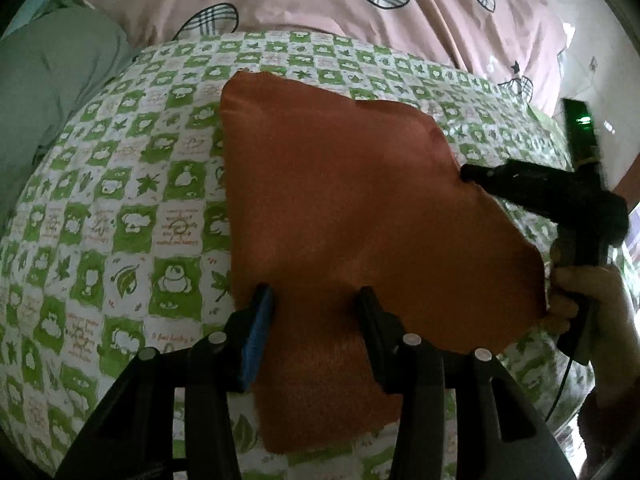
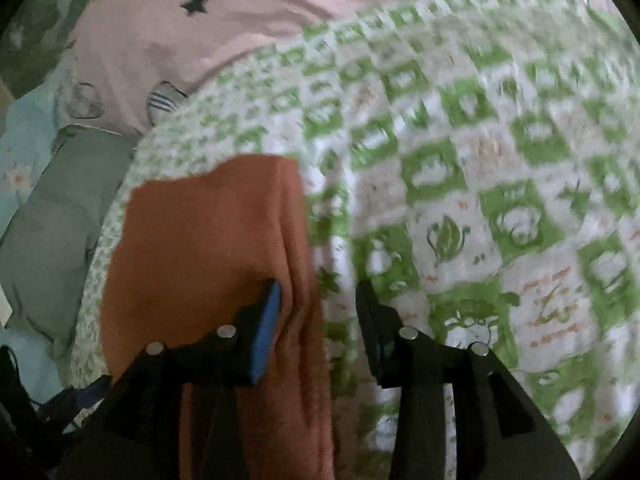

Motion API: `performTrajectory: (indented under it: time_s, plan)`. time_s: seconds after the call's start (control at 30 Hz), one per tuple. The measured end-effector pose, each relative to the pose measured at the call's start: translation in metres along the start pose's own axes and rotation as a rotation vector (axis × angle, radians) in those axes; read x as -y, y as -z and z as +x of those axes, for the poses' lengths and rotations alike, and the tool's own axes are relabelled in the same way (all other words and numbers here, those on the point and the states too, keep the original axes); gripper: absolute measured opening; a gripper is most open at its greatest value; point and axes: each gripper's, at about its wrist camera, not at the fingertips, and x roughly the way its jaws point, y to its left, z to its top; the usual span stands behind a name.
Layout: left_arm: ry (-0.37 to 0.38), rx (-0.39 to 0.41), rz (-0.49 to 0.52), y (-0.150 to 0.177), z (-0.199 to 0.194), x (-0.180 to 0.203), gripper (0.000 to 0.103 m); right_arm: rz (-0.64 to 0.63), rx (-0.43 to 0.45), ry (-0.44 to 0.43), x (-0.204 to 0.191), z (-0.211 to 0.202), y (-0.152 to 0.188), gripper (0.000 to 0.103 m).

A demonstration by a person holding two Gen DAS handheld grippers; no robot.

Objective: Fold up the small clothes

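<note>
An orange-brown cloth [image 1: 352,208] lies spread on a green-and-white checked sheet [image 1: 132,184]. My left gripper [image 1: 316,296] is open, its fingers standing over the cloth's near part. My right gripper [image 1: 466,172] shows at the cloth's right edge in the left wrist view, tips touching the cloth. In the right wrist view the right gripper [image 2: 318,292] is open, straddling the right edge of the cloth [image 2: 208,240], whose edge lies in folds there. That view is blurred.
A pink quilt [image 1: 320,4] with plaid hearts and stars lies behind the checked sheet. A grey-green pillow [image 1: 44,92] sits at the left. A bare hand [image 1: 580,304] holds the right gripper's handle. The checked sheet [image 2: 500,200] extends to the right.
</note>
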Motion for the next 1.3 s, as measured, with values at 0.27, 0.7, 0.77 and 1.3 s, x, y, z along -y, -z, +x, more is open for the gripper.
performTrajectory:
  time_s: [0.27, 0.7, 0.77, 1.3]
  plan:
    - [-0.019, 0.003, 0.001, 0.018, -0.010, 0.000, 0.044, -0.127, -0.060, -0.185, -0.050, -0.028, 0.026, 0.040]
    - [-0.075, -0.052, -0.078, 0.029, -0.008, -0.006, 0.054, -0.050, -0.068, -0.153, -0.034, -0.041, 0.054, 0.041]
    - [-0.092, -0.056, -0.075, 0.032, -0.011, -0.005, 0.054, -0.060, -0.063, -0.145, -0.036, -0.048, 0.060, 0.041]
    - [-0.146, -0.045, -0.066, 0.065, -0.035, 0.004, 0.054, -0.084, -0.030, -0.120, -0.036, -0.087, 0.110, 0.042]
